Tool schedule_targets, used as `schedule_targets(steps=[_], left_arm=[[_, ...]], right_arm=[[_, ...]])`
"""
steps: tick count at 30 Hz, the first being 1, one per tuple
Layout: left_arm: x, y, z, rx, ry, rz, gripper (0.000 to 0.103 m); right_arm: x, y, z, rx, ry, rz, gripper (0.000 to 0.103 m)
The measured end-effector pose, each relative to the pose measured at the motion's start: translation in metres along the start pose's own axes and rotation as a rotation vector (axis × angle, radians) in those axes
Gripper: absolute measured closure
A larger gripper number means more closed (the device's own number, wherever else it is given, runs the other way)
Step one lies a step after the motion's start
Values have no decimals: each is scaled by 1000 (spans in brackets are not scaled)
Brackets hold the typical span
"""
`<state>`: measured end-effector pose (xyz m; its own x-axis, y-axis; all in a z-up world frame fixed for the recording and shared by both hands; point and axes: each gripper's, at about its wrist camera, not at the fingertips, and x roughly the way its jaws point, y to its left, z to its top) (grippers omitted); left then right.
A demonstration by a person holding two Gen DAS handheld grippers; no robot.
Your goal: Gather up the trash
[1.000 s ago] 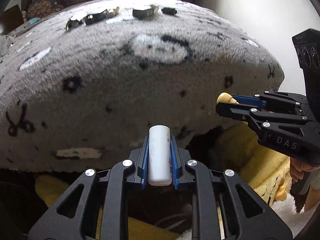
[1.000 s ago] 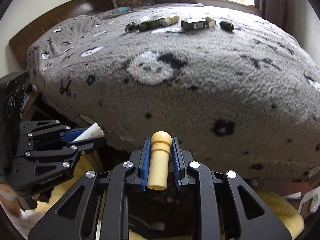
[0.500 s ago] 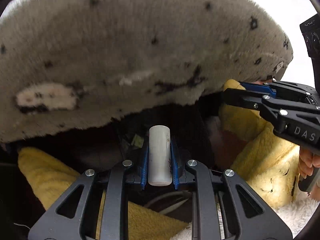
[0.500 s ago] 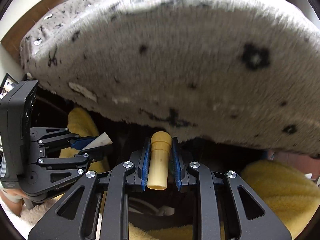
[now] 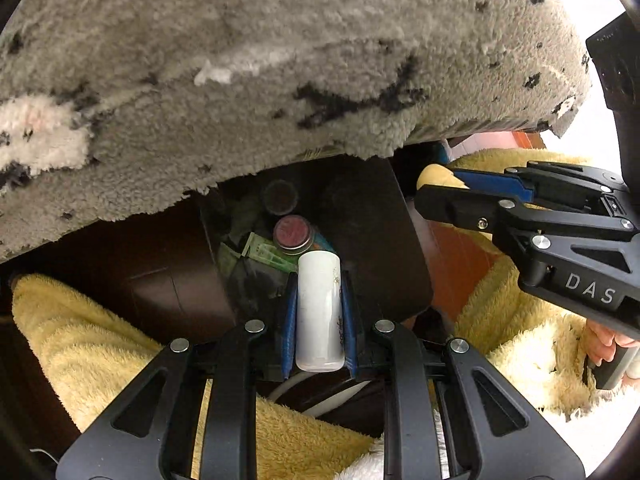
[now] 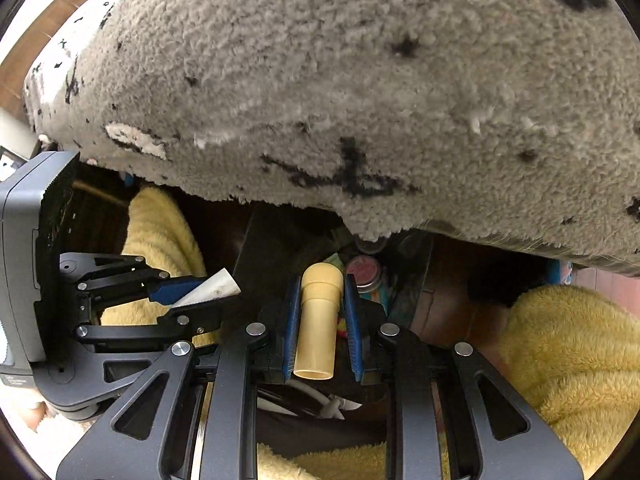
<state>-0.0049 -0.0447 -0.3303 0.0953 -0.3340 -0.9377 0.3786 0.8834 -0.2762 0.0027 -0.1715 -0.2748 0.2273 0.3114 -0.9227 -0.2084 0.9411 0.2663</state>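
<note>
White tube (image 5: 319, 308) sits clamped in the left tool (image 5: 319, 312), tan tube (image 6: 318, 320) in the right tool (image 6: 320, 322), both aimed down over the dark bin (image 5: 384, 216) for dropping.

Above the dark bin (image 5: 400, 240) under the grey blanket's (image 5: 280, 60) edge, the left gripper (image 5: 319, 276) clamps a white tube (image 5: 319, 312), while the right gripper (image 5: 444, 188) beside the bin's rim pinches a tan tube (image 5: 434, 176).
</note>
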Motion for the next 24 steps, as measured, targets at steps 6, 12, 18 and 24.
schedule_targets(steps=[6, 12, 18, 24], left_arm=[[7, -1, -3, -4, 29, 6, 84], [7, 1, -4, -12, 16, 32, 56], [-5, 3, -3, -14, -15, 72, 34], [-27, 3, 2, -7, -66, 102, 14]], right_arm=[[10, -4, 0, 18, 32, -12, 81], [10, -12, 1, 52, 28, -24, 59], [-1, -13, 1, 58, -4, -38, 35], [-17, -17, 5, 75, -51, -42, 8]])
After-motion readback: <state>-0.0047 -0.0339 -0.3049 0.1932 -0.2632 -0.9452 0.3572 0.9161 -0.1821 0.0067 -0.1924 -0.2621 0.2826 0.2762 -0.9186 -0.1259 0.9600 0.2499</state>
